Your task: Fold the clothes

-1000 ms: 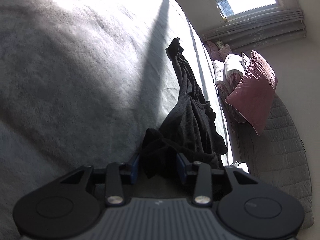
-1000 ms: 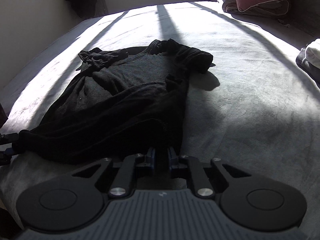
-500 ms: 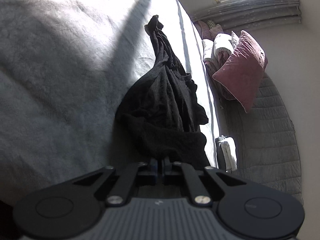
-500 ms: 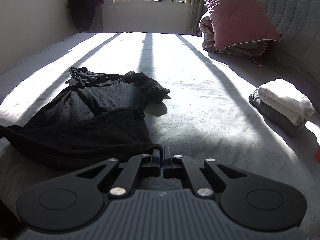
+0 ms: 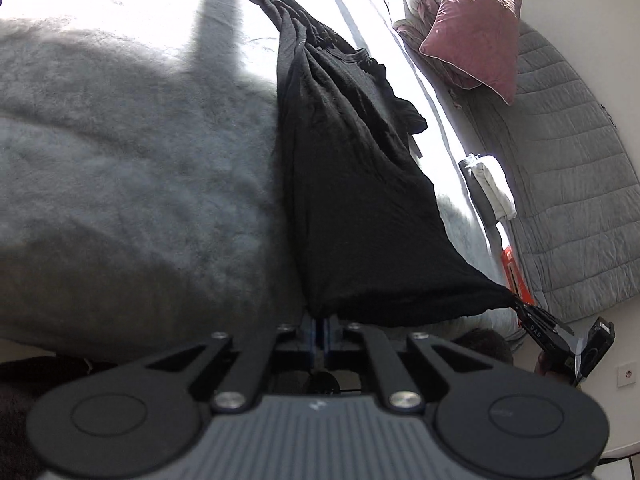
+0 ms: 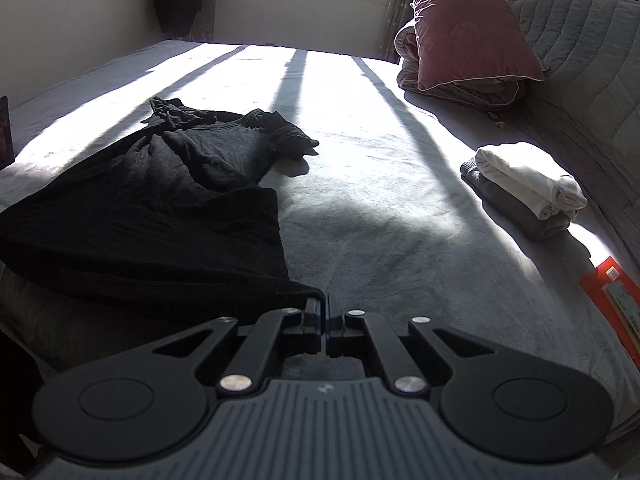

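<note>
Now both grippers pinch the black shirt [image 5: 352, 200] hem: left gripper [image 5: 322, 326] and right gripper [image 6: 324, 312] clamped tight on opposite corners, cloth stretched above the bed [image 6: 380, 220].

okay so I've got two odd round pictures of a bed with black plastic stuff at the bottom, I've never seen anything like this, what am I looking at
These are two handheld grippers, each carrying a fisheye camera looking along its fingers; the black parts below are the grippers. One picture comes from the left gripper, the other from the right gripper. Both are shut on bottom corners of a black shirt, stretching its hem above the grey bed. Also on the bed are a folded stack of clothes, a pink pillow and a red packet.
</note>
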{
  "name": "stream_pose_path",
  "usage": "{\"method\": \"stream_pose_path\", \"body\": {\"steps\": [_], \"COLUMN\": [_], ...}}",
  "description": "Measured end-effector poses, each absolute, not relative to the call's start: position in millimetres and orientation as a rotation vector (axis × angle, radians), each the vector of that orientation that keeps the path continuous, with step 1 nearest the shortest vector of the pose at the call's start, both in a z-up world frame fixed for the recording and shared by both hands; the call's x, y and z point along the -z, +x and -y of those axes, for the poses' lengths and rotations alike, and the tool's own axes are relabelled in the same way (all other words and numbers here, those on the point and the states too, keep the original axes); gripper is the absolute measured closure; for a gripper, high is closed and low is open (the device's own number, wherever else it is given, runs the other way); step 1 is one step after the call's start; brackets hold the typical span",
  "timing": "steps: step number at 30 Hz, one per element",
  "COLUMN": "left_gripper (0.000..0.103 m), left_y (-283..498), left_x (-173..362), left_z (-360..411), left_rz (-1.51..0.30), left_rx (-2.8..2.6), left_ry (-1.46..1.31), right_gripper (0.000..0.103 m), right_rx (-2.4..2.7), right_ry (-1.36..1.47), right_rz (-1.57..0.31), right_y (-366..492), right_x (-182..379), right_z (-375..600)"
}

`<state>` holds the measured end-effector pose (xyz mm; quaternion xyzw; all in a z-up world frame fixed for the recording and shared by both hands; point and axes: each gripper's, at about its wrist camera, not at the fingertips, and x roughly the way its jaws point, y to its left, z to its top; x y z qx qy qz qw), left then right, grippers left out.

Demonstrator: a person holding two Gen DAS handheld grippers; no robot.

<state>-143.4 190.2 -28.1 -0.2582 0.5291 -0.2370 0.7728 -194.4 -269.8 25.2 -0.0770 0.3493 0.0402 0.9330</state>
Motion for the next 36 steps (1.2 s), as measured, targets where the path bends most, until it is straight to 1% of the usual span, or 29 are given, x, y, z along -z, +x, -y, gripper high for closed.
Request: {"method": "stream_pose_path", "body": {"steps": [6,13,15,16,17,18,19,20,21,22,23,24,26,32,36], "left_gripper": [0.1,0.099,0.098,0.095,0.088,0.074,0.066,0.056,0.052,0.05,0.045,0.043,0.042,0.041,0.041], "left_y": [-138.5,-134.7,-134.2,-134.5,-134.3,-133.9,-134.1,-134.2,-132.9,-130.5,-127.3,-122.3,-108.1,-50.3,-10.2], "left_x": [43.0,53.8,54.3,53.4,52.0,49.9,47.2,43.1,38.8,33.8,29.5,25.9,21.8,18.6,19.3], "left_z": [-185.3,-178.6,-179.7,-181.1,-182.0,-182.7,-183.8,-184.4,-183.8,-182.5,-181.2,-180.0,-176.5,-160.6,-155.8], "left_rz": [-1.208,-1.234,-1.234,-1.234,-1.233,-1.229,-1.22,-1.206,-1.191,-1.175,-1.157,-1.14,-1.112,-1.067,-1.048], "left_rx": [0.45,0.424,0.425,0.424,0.424,0.429,0.436,0.444,0.446,0.447,0.448,0.448,0.441,0.415,0.364], "left_ry": [-0.449,-0.352,-0.355,-0.362,-0.372,-0.386,-0.396,-0.399,-0.391,-0.382,-0.377,-0.377,-0.385,-0.434,-0.484], "right_gripper": [0.101,0.101,0.101,0.101,0.099,0.094,0.086,0.076,0.068,0.051,0.047,0.047,0.047,0.047,0.047], "right_rx": [-0.15,-0.194,-0.201,-0.204,-0.208,-0.213,-0.22,-0.222,-0.223,-0.222,-0.221,-0.222,-0.223,-0.268,-0.312], "right_ry": [-0.18,-0.21,-0.197,-0.188,-0.178,-0.168,-0.161,-0.162,-0.166,-0.17,-0.175,-0.181,-0.181,-0.111,-0.124], "right_rz": [-0.818,-0.913,-0.934,-0.944,-0.946,-0.946,-0.946,-0.951,-0.952,-0.944,-0.938,-0.934,-0.928,-0.921,-0.961], "right_y": [-215.6,-209.4,-205.4,-203.6,-202.5,-201.8,-201.6,-200.5,-199.4,-198.4,-196.9,-194.2,-187.5,-145.3,-124.3], "right_x": [-2.3,20.2,23.1,23.7,22.8,21.4,18.8,15.7,10.9,6.2,1.6,-2.9,-11.4,-32.4,-43.2], "right_z": [258.6,247.6,248.7,249.4,250.3,251.1,251.7,252.1,252.0,252.5,252.8,252.4,251.7,239.4,224.7]}}
